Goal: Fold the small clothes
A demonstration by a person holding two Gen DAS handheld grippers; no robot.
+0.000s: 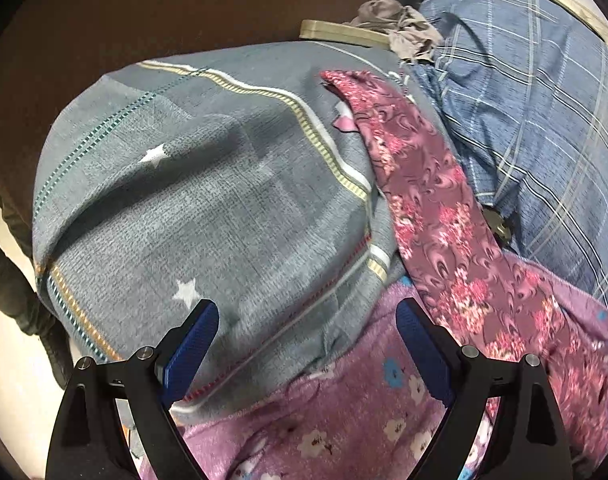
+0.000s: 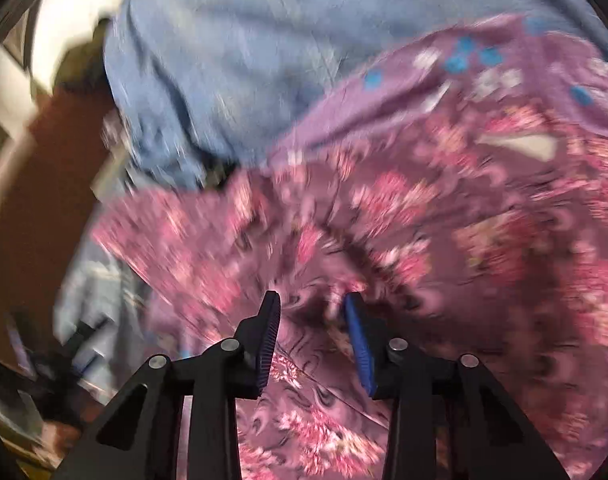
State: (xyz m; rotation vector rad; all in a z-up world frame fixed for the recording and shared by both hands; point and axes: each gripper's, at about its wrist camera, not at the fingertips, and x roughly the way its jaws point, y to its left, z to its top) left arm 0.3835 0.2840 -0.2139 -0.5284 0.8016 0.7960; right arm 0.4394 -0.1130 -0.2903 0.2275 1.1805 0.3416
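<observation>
Small clothes lay heaped on a grey star-print sheet point(image 1: 208, 200): a lilac flowered cloth point(image 1: 344, 412) spread lowest, and over it a long maroon floral garment point(image 1: 436, 216) draped beside a blue checked fabric point(image 1: 544, 120). We judged the maroon piece light, limp and a little slippery, best pinched at a hem or corner. Our left gripper point(image 1: 307, 344) hovered wide open, holding nothing. Our right gripper point(image 2: 313, 320) was part open around a raised fold of it; blur hid whether it gripped.
</observation>
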